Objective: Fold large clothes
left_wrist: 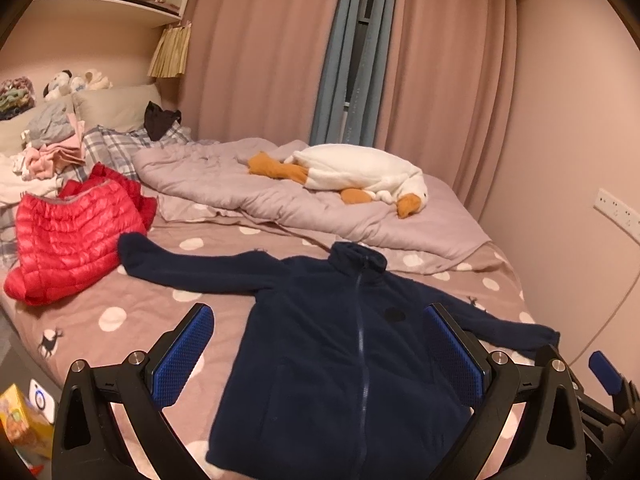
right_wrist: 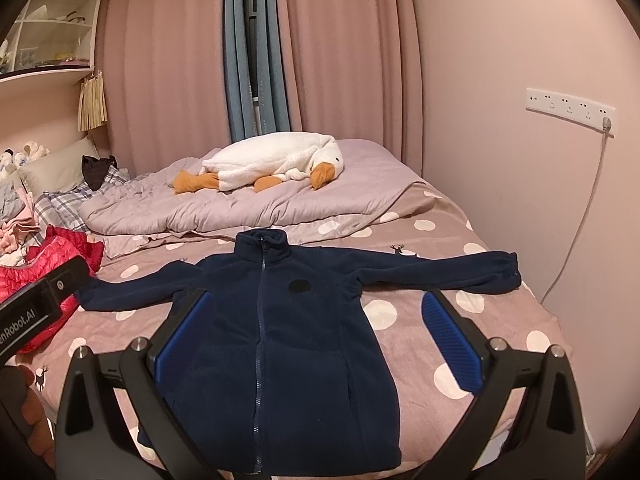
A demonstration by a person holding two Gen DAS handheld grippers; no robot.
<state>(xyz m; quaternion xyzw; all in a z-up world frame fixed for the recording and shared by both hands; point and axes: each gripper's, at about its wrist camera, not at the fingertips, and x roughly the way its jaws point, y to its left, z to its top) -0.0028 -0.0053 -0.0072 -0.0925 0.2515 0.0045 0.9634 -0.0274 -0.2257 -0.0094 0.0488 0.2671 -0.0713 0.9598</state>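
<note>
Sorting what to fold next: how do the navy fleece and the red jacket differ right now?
The fleece lies flat, sleeves spread; the red jacket is bunched in a heap. The fleece is fuzzy and zipped; the red jacket is shiny and quilted. Both lie on the bed.

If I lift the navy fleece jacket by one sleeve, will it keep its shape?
Probably not. The navy fleece jacket lies flat and limp on the bedsheet, so it should droop and trail. Its thick pile suggests good grip, hardly slippery. It looks light for its size.
</note>
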